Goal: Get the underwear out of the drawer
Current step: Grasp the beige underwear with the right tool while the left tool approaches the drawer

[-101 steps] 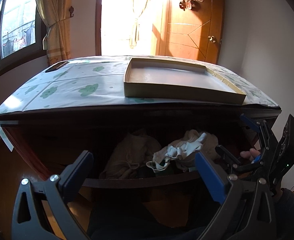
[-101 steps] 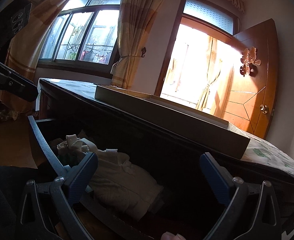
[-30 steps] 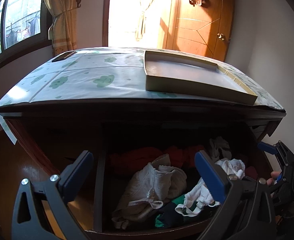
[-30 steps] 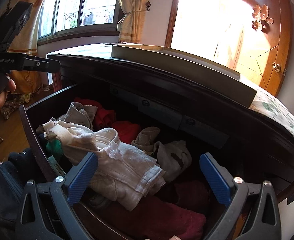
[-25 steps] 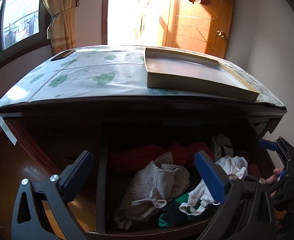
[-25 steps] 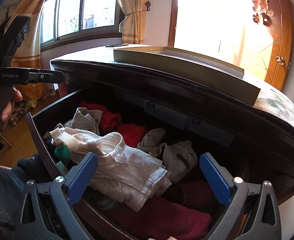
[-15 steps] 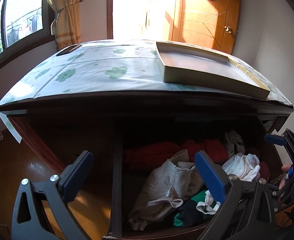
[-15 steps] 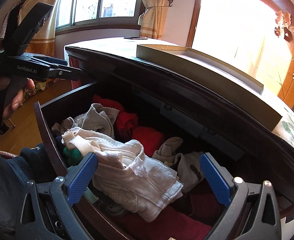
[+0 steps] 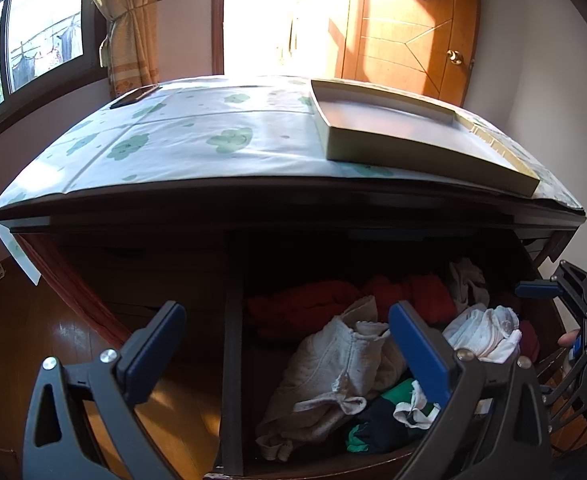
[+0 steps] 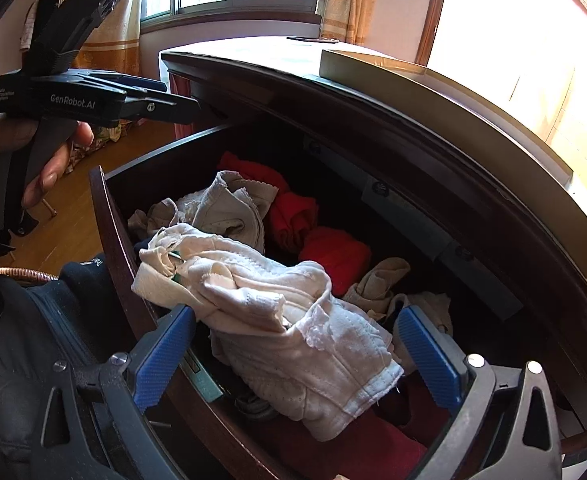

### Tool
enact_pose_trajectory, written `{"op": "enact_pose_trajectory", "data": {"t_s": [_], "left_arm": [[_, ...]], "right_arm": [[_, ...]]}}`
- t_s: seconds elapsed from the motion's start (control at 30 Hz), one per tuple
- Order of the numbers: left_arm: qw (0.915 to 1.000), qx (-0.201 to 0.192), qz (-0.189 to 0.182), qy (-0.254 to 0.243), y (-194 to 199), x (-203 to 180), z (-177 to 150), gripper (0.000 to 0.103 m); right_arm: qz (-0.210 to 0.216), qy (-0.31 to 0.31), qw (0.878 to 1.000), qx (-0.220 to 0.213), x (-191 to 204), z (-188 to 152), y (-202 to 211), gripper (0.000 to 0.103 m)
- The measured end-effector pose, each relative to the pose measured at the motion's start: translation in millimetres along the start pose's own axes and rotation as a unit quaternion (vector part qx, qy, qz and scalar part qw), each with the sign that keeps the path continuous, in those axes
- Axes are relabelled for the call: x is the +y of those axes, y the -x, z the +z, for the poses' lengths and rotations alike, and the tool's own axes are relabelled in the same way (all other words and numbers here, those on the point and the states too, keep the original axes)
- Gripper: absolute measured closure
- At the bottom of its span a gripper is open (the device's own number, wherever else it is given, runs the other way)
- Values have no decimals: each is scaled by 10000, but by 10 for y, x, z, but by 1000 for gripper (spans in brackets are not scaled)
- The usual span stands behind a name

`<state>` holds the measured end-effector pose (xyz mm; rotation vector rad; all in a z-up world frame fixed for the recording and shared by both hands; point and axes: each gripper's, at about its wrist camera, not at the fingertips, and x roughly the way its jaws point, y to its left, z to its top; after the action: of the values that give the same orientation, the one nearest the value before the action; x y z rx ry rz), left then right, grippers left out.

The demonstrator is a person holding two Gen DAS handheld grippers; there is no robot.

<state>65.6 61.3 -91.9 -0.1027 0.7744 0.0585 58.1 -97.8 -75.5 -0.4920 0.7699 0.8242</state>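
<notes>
Drawer (image 10: 109, 216) stands open, white underwear (image 10: 277, 320) heaped on top near its front; right gripper (image 10: 293, 348) poised above it, left gripper (image 9: 285, 344) alongside (both jaws spread, empty); next likely descend and pinch.

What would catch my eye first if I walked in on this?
Probably the open drawer, heaped with crumpled clothes: a big cream garment on top in front, bright red pieces behind. Blue-padded jaws stand wide open in the foreground, holding nothing. A shallow cardboard tray sits on the dresser's clover-print cover.
</notes>
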Motion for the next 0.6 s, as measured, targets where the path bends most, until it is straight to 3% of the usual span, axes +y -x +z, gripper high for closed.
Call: {"op": "enact_pose_trajectory", "data": {"t_s": [0.13,0.4,0.6], "left_arm": [[10000,50,-15,-62,-28,-29,-14,0],[9996,191,-108,-152,-115,-79,-60,0],[9991,259,-215,-238,-153,-123,-93,0]], "right_arm": [[-63,-152,9994,296,-82,4,-84,1],[307,-424,9968,597,-184,88,-357,2],[572,-272,9949,786,-126,105,-450,26]]}}
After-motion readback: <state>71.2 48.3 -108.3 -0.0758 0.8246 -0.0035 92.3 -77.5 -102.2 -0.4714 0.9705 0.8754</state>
